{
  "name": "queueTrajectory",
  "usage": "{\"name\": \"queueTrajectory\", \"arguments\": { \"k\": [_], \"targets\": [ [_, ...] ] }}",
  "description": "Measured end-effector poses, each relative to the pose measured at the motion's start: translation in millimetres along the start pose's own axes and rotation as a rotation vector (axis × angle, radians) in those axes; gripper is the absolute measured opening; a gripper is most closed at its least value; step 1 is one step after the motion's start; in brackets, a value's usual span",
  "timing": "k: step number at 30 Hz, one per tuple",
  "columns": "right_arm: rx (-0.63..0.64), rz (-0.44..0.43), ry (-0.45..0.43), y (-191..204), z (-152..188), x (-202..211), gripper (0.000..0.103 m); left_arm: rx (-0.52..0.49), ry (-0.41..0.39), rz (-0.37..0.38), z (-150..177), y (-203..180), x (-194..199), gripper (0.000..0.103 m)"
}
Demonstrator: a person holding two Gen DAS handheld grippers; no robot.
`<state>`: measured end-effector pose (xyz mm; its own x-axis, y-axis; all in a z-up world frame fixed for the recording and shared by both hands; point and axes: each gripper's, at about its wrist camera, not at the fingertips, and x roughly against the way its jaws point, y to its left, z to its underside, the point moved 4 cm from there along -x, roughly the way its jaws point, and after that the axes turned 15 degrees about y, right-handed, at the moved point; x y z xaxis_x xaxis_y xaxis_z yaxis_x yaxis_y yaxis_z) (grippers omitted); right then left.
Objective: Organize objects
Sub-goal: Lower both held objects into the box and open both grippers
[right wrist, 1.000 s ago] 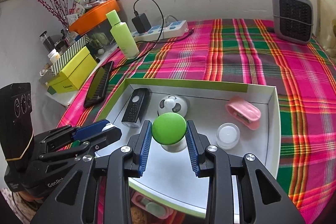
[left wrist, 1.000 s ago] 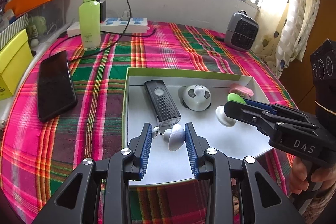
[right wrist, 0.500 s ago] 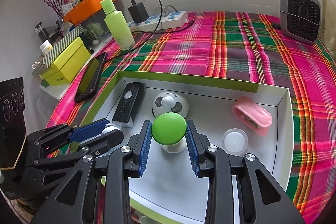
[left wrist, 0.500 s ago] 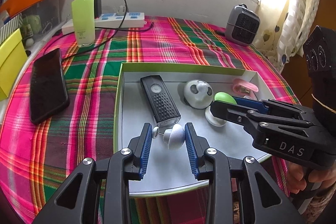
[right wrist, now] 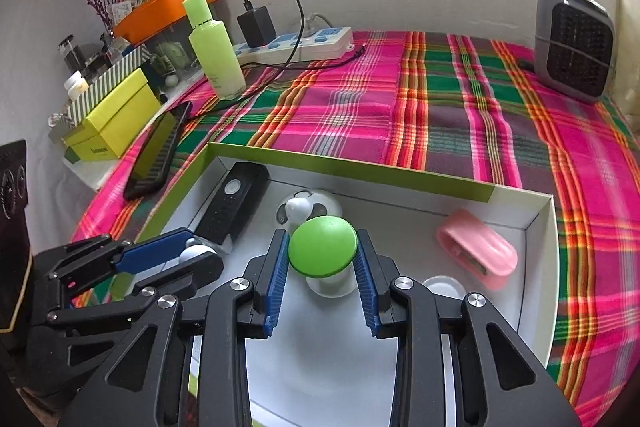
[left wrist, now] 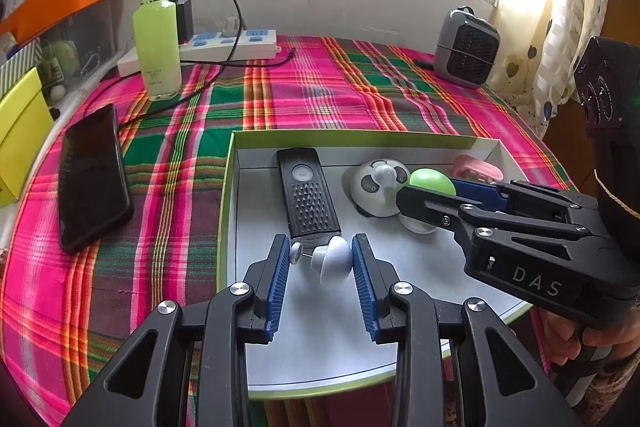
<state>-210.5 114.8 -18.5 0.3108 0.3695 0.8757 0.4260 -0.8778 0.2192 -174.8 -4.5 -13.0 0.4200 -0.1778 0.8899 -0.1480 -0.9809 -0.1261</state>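
A shallow white box with a green rim lies on the plaid cloth. Over its near left part my left gripper is shut on a small white mushroom-shaped knob with a thin stem. In the right wrist view the left gripper shows at the left. My right gripper is shut on a green-capped mushroom toy, whose white base sits low in the box. The green cap is right beside a panda-faced round gadget. Whether the base touches the floor I cannot tell.
Inside the box lie a black remote, a pink case and a clear round lid. A phone, green bottle, power strip, small heater and yellow box stand around it.
My right gripper has carried the green toy a little left, closer to the panda gadget, and slightly lower. The left gripper has stayed put. Both grips are unchanged.
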Motion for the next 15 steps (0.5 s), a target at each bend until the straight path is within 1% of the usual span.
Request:
{"name": "queueTrajectory", "arguments": {
  "k": [4, 8, 15],
  "targets": [
    [0.016, 0.025, -0.003, 1.6, 1.9, -1.6, 0.034, -0.001, -0.002, -0.005, -0.4, -0.2, -0.4, 0.03],
    [0.004, 0.01, -0.006, -1.7, 3.5, -0.9, 0.034, -0.001, -0.001, -0.005, -0.4, -0.4, -0.5, 0.03],
    [0.014, 0.016, -0.001, -0.5, 3.5, 0.0, 0.034, -0.004, 0.001, -0.013, -0.6, -0.9, -0.9, 0.031]
  ]
}}
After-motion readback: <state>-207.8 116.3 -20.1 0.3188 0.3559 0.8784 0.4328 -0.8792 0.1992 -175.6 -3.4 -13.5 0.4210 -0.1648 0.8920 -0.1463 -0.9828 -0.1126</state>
